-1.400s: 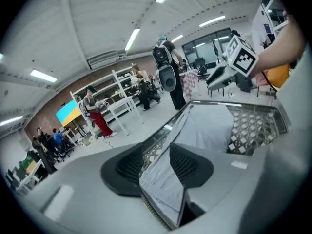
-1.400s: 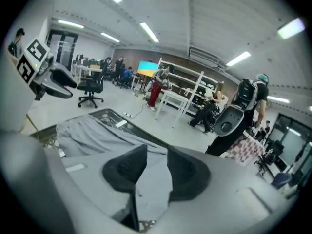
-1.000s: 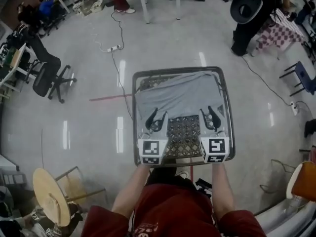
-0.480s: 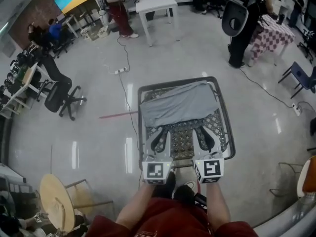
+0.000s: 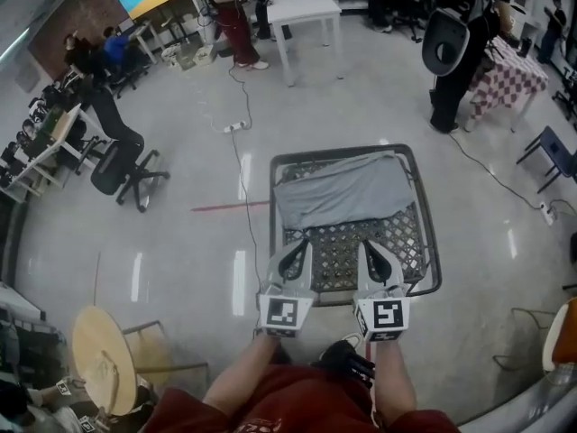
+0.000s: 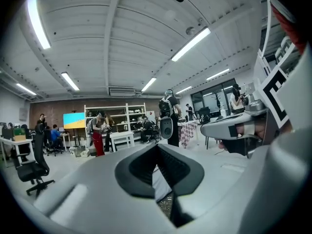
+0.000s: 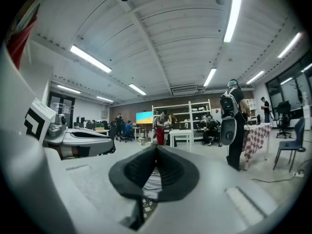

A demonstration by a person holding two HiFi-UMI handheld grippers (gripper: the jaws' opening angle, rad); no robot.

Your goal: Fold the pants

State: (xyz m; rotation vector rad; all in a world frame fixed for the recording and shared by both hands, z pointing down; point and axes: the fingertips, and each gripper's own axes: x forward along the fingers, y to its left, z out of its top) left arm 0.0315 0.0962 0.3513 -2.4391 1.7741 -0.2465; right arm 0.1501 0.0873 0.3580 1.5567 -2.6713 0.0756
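Observation:
The grey pants (image 5: pixel 343 192) lie bunched across the far half of a metal mesh table (image 5: pixel 431 242). A strip of them shows between the jaw bases in the left gripper view (image 6: pixel 161 184) and the right gripper view (image 7: pixel 152 179). My left gripper (image 5: pixel 297 249) and right gripper (image 5: pixel 370 249) hover side by side over the bare mesh near the table's front edge, short of the pants. Both point level and forward. Their jaws have just closed and now meet tip to tip, left gripper (image 6: pixel 157 147) and right gripper (image 7: pixel 156 150), with nothing between them.
A black office chair (image 5: pixel 122 161) stands on the floor at left, with a cable and power strip (image 5: pixel 236 126) beyond the table. A white table (image 5: pixel 306 12) and a person in black (image 5: pixel 451 52) are further off. A round wooden stool (image 5: pixel 99 359) sits near left.
Both grippers have drawn back from the pants' near edge toward the table's front and risen a little. Their jaws went from open to shut, and the pants stay on the far half.

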